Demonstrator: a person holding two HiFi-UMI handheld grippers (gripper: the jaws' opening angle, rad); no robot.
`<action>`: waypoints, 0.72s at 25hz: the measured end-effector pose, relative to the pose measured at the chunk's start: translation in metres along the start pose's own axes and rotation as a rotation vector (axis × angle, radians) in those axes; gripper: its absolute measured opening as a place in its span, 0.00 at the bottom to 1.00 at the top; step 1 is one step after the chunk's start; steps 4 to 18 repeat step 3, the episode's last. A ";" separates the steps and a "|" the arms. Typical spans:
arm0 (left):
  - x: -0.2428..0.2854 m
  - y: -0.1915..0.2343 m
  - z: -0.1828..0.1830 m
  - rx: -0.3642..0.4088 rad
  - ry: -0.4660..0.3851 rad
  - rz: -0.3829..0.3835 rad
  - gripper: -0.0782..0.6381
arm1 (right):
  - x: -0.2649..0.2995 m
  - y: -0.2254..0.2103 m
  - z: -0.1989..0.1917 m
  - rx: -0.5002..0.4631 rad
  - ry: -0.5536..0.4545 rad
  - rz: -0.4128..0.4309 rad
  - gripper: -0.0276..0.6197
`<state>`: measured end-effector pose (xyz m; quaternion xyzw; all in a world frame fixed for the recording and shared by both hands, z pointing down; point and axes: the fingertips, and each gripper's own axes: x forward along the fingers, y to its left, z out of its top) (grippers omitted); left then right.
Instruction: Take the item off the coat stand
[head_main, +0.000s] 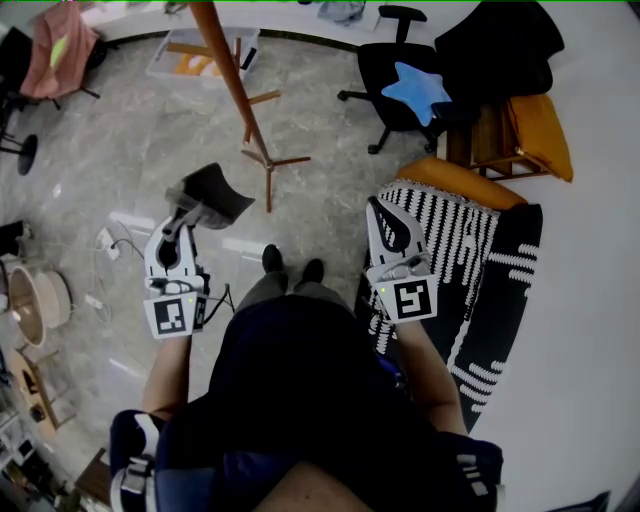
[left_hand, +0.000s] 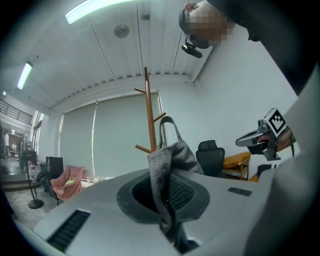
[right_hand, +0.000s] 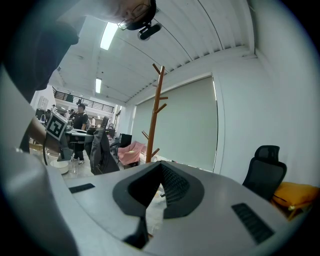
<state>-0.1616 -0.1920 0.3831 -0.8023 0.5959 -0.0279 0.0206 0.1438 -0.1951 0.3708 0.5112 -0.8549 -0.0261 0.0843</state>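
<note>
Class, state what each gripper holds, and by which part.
Left gripper pinches the grey bag by its fabric edge; right gripper holds nothing.

I look into an office.
Black swivel chair (head_main: 378, 75), wooden coat stand (head_main: 235, 85), grey stone floor (head_main: 140, 150), long ceiling lamps (left_hand: 100, 9), roller blinds (left_hand: 110, 135) on the windows.

Dark top (head_main: 300, 380), grey trousers (head_main: 272, 290), black shoes (head_main: 272, 258); white left hand-held gripper (head_main: 188, 208) and right hand-held gripper (head_main: 377, 206), each bearing a black-and-white marker cube (head_main: 170, 316).
</note>
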 end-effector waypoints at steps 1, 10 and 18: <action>0.000 0.000 0.000 0.000 -0.001 0.000 0.15 | 0.000 0.000 0.000 -0.001 0.001 0.000 0.07; 0.001 -0.001 -0.001 0.001 -0.001 0.000 0.15 | 0.000 -0.001 -0.001 -0.006 0.003 0.001 0.07; 0.001 -0.001 -0.001 0.001 -0.001 0.000 0.15 | 0.000 -0.001 -0.001 -0.006 0.003 0.001 0.07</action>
